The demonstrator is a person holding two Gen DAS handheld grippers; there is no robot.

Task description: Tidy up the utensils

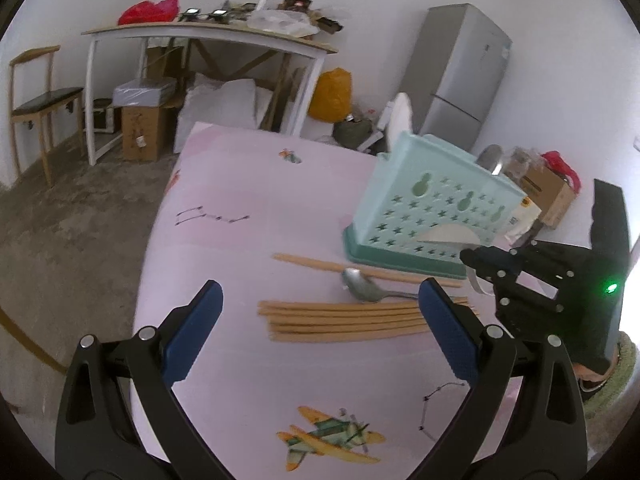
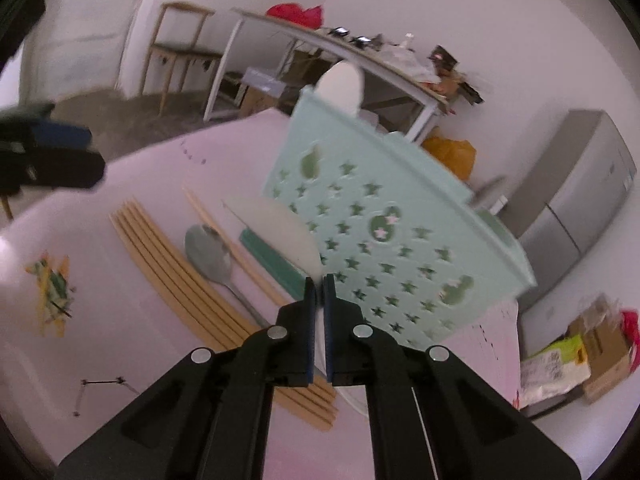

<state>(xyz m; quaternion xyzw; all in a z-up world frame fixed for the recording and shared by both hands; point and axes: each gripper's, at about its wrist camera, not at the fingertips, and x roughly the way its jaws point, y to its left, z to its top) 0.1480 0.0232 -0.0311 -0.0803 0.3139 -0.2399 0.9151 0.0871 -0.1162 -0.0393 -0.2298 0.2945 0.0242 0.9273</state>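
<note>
Left hand-held gripper hangs wide open over the pink desk, with a bunch of wooden chopsticks lying flat between its blue pads. Just behind the chopsticks is a metal spoon, then a mint utensil basket. At the basket's near right corner, the right hand-held gripper pinches a white spoon.

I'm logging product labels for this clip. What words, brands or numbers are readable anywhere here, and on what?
None can be read.
Cardboard box: dark markings, too blurred.
Package with green label: code-like print, too small.
Fridge: small door mark, illegible.
Tablecloth: only airplane pictures, no text.
</note>
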